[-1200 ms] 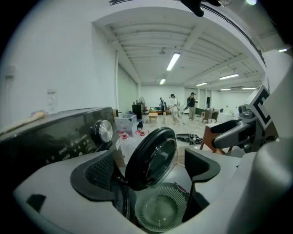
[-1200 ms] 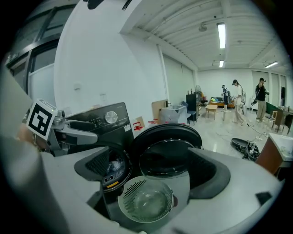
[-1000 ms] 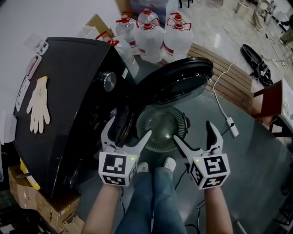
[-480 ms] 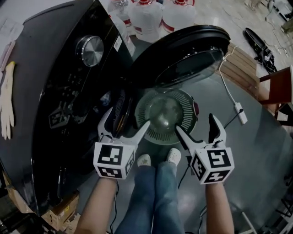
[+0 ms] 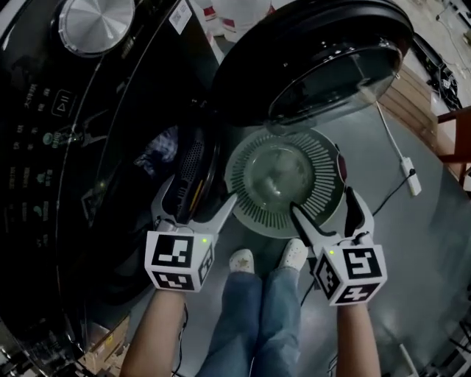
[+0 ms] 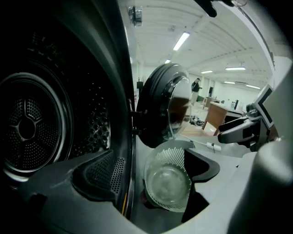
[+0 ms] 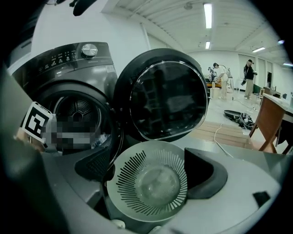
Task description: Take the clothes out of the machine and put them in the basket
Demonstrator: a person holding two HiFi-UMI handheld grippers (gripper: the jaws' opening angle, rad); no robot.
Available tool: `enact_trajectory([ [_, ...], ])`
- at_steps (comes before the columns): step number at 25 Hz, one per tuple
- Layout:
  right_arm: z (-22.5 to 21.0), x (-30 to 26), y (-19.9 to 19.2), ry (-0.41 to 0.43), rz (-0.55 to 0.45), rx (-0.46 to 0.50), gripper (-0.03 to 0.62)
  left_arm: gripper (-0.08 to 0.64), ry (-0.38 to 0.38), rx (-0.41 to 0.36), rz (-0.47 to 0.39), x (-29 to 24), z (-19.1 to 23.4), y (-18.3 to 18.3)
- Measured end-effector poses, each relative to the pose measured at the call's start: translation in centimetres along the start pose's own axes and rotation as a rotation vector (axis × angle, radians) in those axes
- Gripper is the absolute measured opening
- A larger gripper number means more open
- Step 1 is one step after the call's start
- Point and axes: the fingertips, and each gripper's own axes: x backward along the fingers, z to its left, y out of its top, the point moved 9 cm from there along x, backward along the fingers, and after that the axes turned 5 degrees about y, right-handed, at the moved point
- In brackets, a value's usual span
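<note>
The black front-loading machine [image 5: 88,147] stands at the left with its round door [image 5: 324,59] swung open. A bluish cloth [image 5: 158,147] shows inside the drum mouth. The round slotted basket [image 5: 283,180] sits on the floor below the door. My left gripper [image 5: 197,202] hangs open and empty at the drum mouth's lower edge, left of the basket. My right gripper [image 5: 322,206] is open and empty over the basket's near right rim. The left gripper view shows the perforated drum [image 6: 27,128] and the basket [image 6: 167,180]. The right gripper view shows the basket [image 7: 151,183] and door [image 7: 167,100].
A silver control knob [image 5: 96,22] tops the machine's panel. A white cable with an adapter [image 5: 411,180] runs across the grey floor at the right, beside a wooden pallet [image 5: 412,88]. The person's shoes [image 5: 241,259] stand just before the basket.
Both grippers and the head camera have sunk toward the drum mouth and basket, which now look larger. The glove on the machine's top has left the view. Both grippers stay open.
</note>
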Motion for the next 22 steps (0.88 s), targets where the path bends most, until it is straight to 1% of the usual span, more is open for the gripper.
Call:
enact_trajectory([
  [8,-0.5,-3.2,-4.2,-0.003,0.015,-0.029,0.505,0.482,0.016,-0.014,0.022,-3.2,1.2,-3.3],
  [12,-0.3,-5.1,-6.4,0.010,0.018,-0.039,0.495,0.483,0.045,-0.008,0.062,-5.0,2.9,-5.6],
  [16,0.4,-6.7,-7.6,0.026,0.035,-0.028,0.491,0.483,0.135,-0.007,0.042,-6.0,5.7,-5.5],
  [19,1.0,-7.4,-8.1,0.041,0.045,-0.030,0.489,0.483,0.257,0.015,0.017,-5.8,8.3,-5.1],
  [21,1.3,-7.7,-8.2,0.046,0.048,-0.034,0.486,0.482,0.338,-0.007,0.011,-5.8,9.7,-4.9],
  [22,1.4,-7.8,-8.2,0.045,0.047,-0.039,0.485,0.482,0.367,-0.017,0.013,-5.9,10.3,-4.9],
])
